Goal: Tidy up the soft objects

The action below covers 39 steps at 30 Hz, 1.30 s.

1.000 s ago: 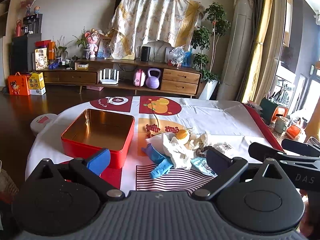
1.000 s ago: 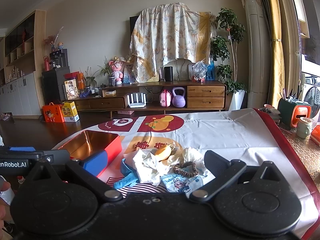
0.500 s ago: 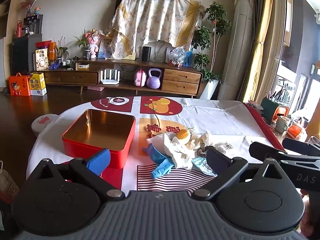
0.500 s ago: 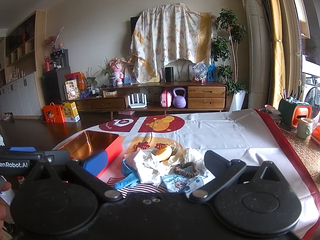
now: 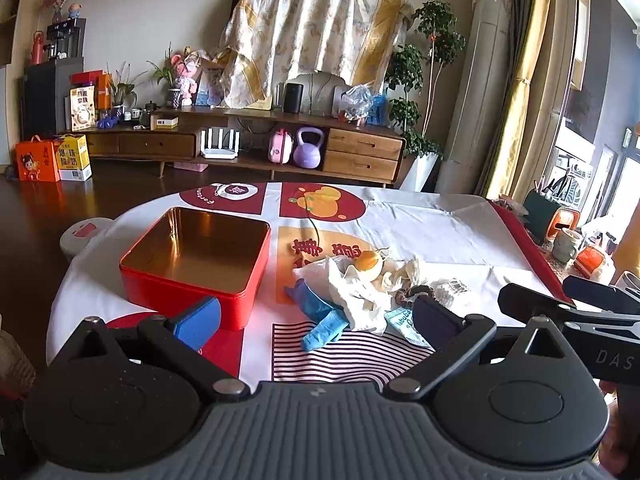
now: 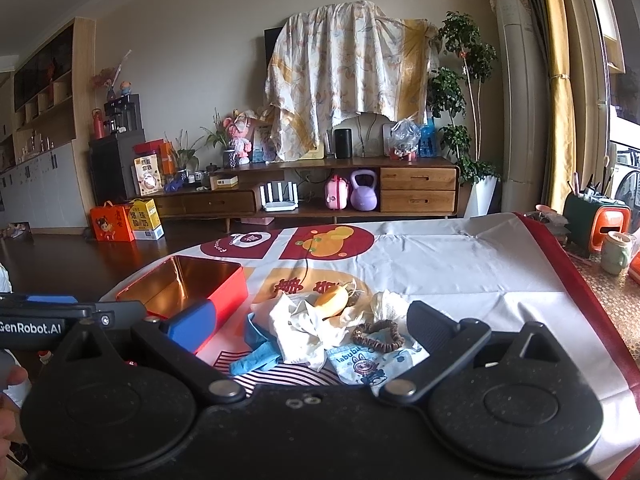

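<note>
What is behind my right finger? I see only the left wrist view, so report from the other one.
Observer: A brown hair tie. It is a whole ring, and it lies partly on a printed packet.
Operator: Read me that packet.
Observer: It says "labubu" above a cartoon figure.
Operator: Report the right tool's state.
Observer: The right tool is open and holds nothing.

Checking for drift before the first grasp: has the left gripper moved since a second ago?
Barely. The left gripper has crept slightly left: the red tin sits a touch further right in its view.
</note>
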Available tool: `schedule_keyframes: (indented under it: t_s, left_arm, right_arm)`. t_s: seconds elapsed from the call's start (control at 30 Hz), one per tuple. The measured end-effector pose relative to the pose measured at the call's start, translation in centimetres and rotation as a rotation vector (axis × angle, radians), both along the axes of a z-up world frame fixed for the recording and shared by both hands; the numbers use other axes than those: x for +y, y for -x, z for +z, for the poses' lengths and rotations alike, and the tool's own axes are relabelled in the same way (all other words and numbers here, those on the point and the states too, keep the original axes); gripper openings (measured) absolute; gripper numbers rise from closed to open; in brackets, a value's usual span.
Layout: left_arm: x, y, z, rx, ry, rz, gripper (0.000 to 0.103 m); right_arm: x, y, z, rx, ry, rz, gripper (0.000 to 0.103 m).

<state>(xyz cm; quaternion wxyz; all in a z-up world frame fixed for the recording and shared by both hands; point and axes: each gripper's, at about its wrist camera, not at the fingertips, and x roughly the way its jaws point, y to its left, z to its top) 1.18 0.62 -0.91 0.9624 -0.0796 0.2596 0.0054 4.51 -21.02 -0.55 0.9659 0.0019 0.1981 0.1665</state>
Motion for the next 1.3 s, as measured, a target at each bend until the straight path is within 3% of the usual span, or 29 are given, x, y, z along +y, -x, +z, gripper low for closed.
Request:
schedule_keyframes:
  t_s: [0.1,0.57,0.8,1.03,1.3]
  left_arm:
    - [-0.1,-0.7,-0.3,0.009,0.002,-0.01,0.103]
    - [-1.1,-6.7,-2.0,0.072,-0.037,-0.035,0.103]
    - [-1.9,-10.1,-4.8,0.149,-0.061,-0.075,0.103]
    - [-2.6,-12.9,-6.2,0.176,-0.079,-0.091,0.103]
    - [-4.2,-16.9,-7.5,0.184,-0.125,-0.128,0.103]
  right_arm:
    - [0.1,-0.2,0.2,0.006,0.001,0.004,0.1]
    - [-2.1,-7.2,-4.3,0.099,0.035,0.012,0.095]
    - [-1.9,-10.1,-7.9,0.168,0.119,0.049,0.088]
    - [-3.0,-12.4,-7.5,0.184,0.181,0.062,0.083]
    - [-2.2,-16.3,-9.7,0.205,0.247,0.136,0.074]
